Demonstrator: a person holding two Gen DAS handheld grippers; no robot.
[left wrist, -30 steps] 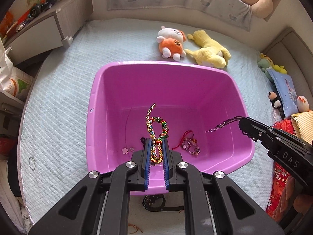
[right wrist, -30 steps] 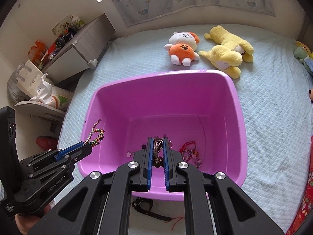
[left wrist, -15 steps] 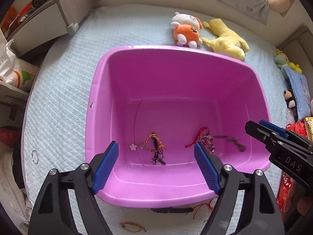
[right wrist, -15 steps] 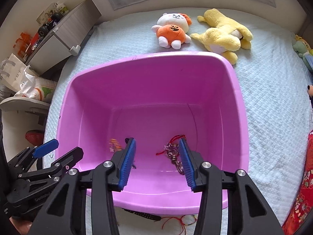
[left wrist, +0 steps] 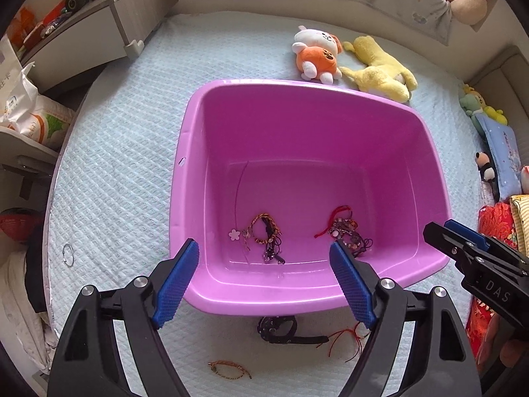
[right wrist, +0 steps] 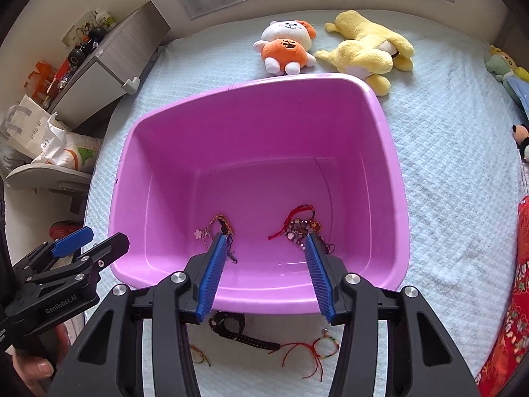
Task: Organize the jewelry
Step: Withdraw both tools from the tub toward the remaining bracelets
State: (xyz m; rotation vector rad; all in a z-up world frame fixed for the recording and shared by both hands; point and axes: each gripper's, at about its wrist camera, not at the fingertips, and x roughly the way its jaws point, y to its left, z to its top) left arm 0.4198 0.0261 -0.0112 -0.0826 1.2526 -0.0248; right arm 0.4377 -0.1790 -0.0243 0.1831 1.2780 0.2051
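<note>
On the bed (left wrist: 132, 152) my left claw (left wrist: 264, 271) has sprung wide, my right claw (right wrist: 264, 261) has just parted further; both empty above the purple tub (left wrist: 310, 297) holding bracelets (left wrist: 264, 235).

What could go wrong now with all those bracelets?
1. The two heaps in the purple tub, the braided bracelets and the beaded bracelets, lie piled and may tangle.
2. The black strap lies partly under the tub's near edge, so open tongs might bump the rim reaching for it.
3. The thin red cord could slip out.
</note>
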